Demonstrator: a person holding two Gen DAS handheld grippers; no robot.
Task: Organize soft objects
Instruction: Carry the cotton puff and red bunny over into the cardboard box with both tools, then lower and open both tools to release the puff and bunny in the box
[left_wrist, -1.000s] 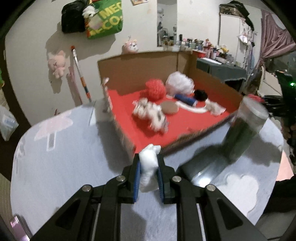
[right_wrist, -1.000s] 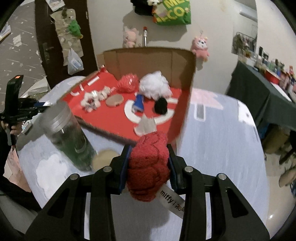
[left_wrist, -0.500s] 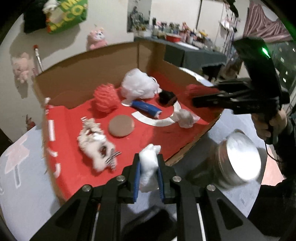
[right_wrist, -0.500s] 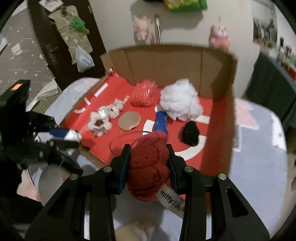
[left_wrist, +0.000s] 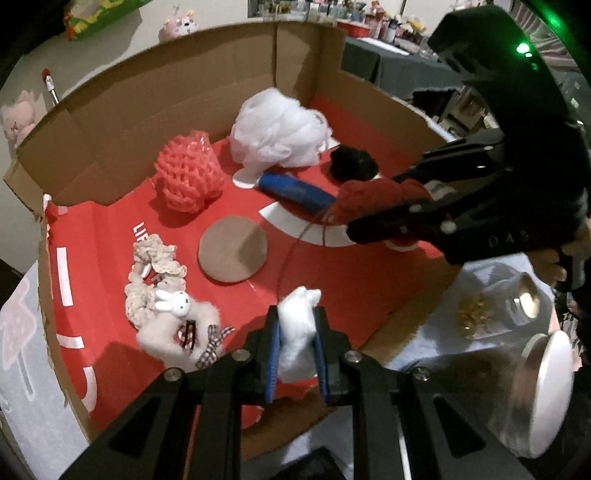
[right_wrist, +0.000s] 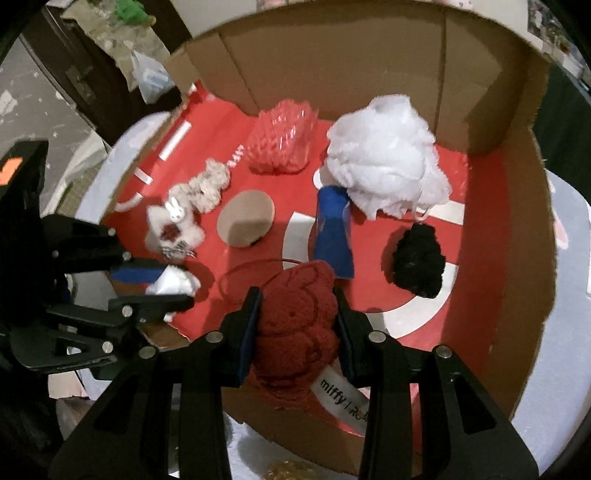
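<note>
Soft objects are already pinched in both your tongs: your left gripper (left_wrist: 297, 345) is clamped nearly shut on a small white fluffy piece (left_wrist: 298, 332), and your right gripper (right_wrist: 297, 325) is closed partway on a dark red knitted plush (right_wrist: 295, 325) with a printed label hanging below it. Both point steeply down over the near edge of the cardboard box (left_wrist: 147, 96). The bare red floor (left_wrist: 332, 280) lies straight ahead of and below each pair of jaws, between the tan round pad (left_wrist: 232, 249) and the box's near wall. Your left tongs sit closer to the cream bunny plush (left_wrist: 173, 317); your right sits nearer the blue roll (right_wrist: 332, 229) and black pompom (right_wrist: 417, 258). Judging by this, each drop needs only a short forward reach.
</note>
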